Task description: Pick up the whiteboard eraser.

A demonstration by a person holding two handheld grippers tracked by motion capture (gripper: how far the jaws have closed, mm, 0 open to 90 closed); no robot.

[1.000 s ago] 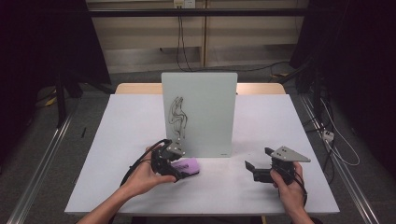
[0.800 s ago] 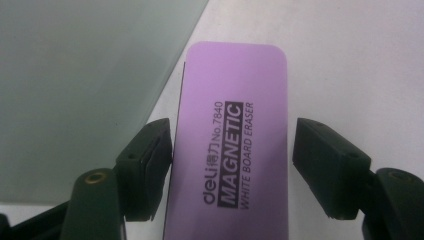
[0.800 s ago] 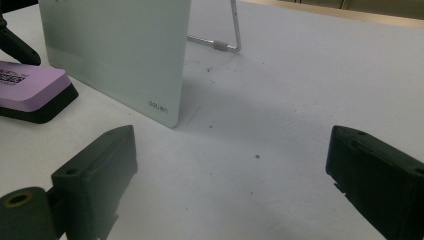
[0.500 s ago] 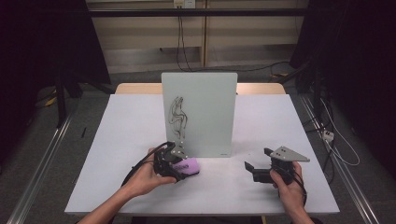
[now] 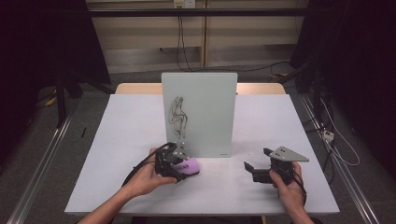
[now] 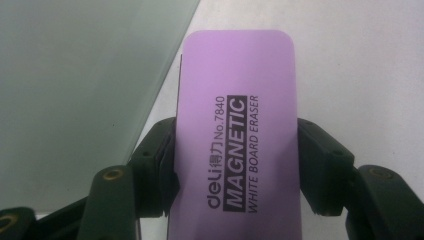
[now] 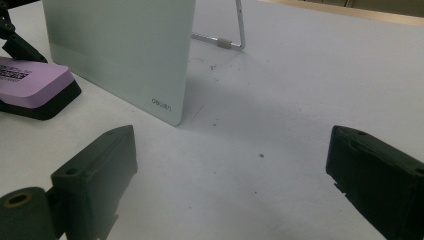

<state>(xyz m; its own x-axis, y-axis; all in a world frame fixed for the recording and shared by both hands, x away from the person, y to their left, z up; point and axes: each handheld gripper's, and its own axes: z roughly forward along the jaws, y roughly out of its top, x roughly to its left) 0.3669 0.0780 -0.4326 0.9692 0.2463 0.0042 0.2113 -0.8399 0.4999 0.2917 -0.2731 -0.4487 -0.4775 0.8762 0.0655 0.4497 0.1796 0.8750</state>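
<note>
Little is moving since 1 second ago: the left tool [image 5: 180,164] is staying clamped on the purple eraser [image 6: 237,135] at the whiteboard [image 5: 200,112] base, poised for wiping, while the right tool [image 7: 240,180] is idling, jaws apart, on the counter [image 5: 126,135].

Dim, soft-focus pictures; table [image 5: 130,140] evenly lit, surroundings fall into darkness.
</note>
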